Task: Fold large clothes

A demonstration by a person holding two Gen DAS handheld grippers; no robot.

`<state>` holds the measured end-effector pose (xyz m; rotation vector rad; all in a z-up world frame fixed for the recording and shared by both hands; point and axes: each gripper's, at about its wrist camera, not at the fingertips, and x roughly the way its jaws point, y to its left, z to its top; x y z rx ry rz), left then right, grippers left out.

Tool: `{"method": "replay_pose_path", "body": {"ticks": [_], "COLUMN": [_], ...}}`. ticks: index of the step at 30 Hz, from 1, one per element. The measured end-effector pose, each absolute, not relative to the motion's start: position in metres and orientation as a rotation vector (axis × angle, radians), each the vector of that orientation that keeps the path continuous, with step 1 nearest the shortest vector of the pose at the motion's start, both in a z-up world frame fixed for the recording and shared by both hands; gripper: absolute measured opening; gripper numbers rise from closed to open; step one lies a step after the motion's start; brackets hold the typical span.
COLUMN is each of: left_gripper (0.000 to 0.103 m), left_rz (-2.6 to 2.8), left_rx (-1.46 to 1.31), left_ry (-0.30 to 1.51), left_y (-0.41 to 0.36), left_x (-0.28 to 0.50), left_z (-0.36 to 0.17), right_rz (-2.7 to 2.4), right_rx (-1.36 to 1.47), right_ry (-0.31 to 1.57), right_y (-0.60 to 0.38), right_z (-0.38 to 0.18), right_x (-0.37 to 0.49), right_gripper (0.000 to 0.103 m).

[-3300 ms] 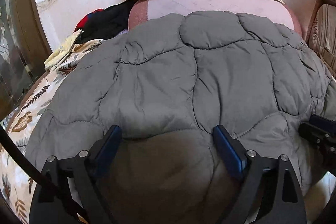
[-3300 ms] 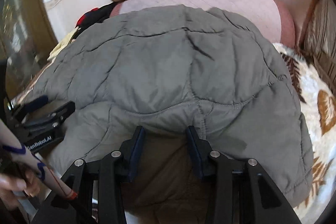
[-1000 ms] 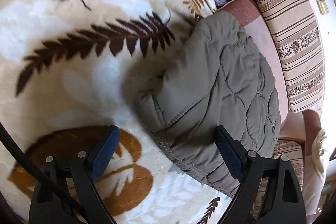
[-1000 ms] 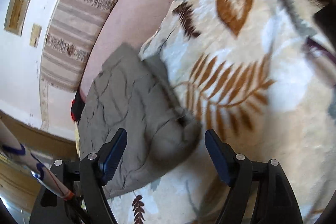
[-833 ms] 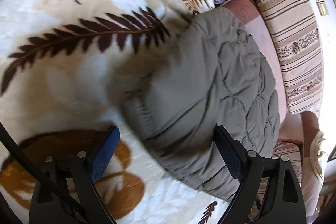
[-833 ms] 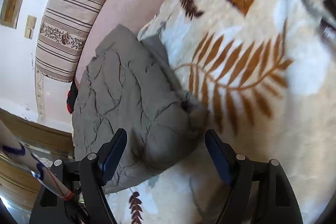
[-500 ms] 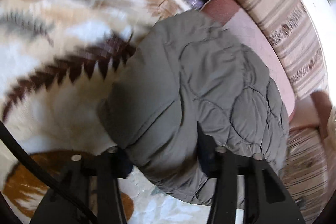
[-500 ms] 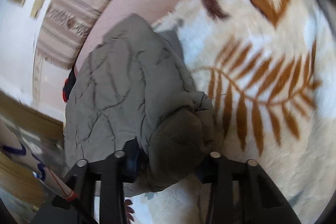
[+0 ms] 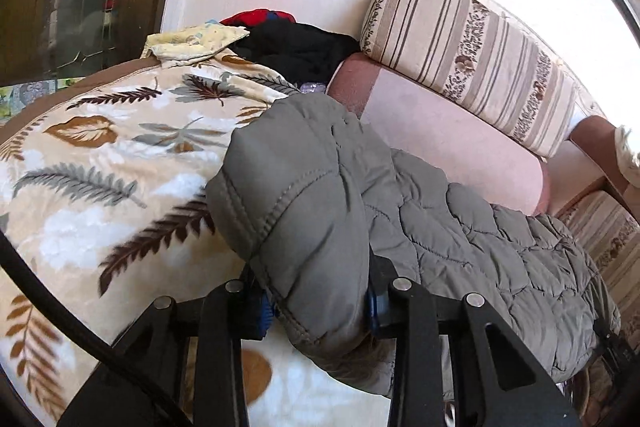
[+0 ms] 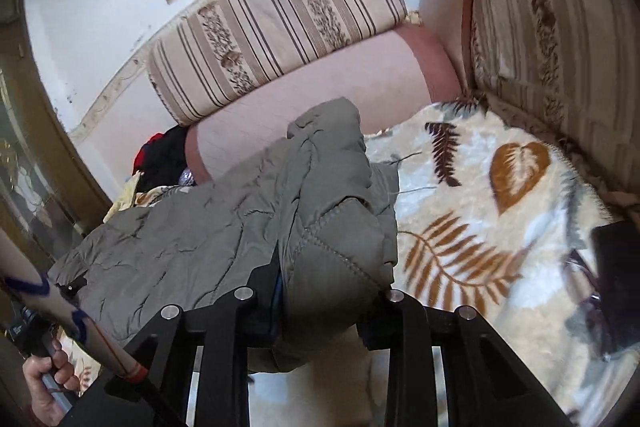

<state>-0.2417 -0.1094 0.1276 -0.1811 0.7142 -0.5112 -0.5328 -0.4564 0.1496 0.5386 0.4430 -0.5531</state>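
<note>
A grey quilted jacket (image 9: 460,227) lies across a leaf-patterned blanket (image 9: 92,171) on a sofa. My left gripper (image 9: 320,303) is shut on the jacket's left end, a bunched padded fold that fills the space between the fingers and is lifted off the blanket. In the right wrist view my right gripper (image 10: 320,311) is shut on the jacket's (image 10: 208,239) right end, also bunched and raised. The fingertips of both grippers are hidden under the fabric. The jacket's middle sags between the two grips.
Striped back cushions (image 9: 472,51) and a pink bolster (image 9: 448,139) run along the wall behind. Black, red and yellow clothes (image 9: 288,43) are piled at the far left corner. A second striped cushion (image 10: 560,39) stands on the right. A dark object (image 10: 616,267) lies on the blanket (image 10: 480,227).
Both grippers closed on the jacket's two ends and lifted them off the blanket. Both views swung from looking down at the blanket to looking along the sofa.
</note>
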Motion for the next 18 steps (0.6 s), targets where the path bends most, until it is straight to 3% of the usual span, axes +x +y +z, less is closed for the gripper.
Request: {"method": "replay_pose_path", "body": {"ticks": [5, 7, 11, 14, 18], "left_gripper": [0.035, 0.038, 0.049, 0.051, 0.051], "left_rz": [-0.522, -0.513, -0.485, -0.49, -0.484], "left_rx": [-0.162, -0.171, -0.32, -0.389, -0.381], "left_ry": [0.763, 0.864, 1.058, 1.06, 0.975], "left_y": [-0.078, -0.069, -0.045, -0.026, -0.003], "left_x": [-0.288, -0.293, -0.281, -0.287, -0.304], "left_z": [0.106, 0.085, 0.057, 0.061, 0.08], "right_rz": [-0.541, -0.547, -0.54, -0.53, -0.603], "right_rx": [0.563, 0.604, 0.81, 0.96, 0.901], "right_ry": [0.473, 0.508, 0.627, 0.615, 0.603], "right_y": [-0.427, -0.427, -0.451, -0.46, -0.449], "right_z": [0.141, 0.125, 0.087, 0.078, 0.095], "right_x": [-0.576, -0.589, -0.594, -0.61, -0.636], "right_gripper": [0.03, 0.032, 0.046, 0.053, 0.057]}}
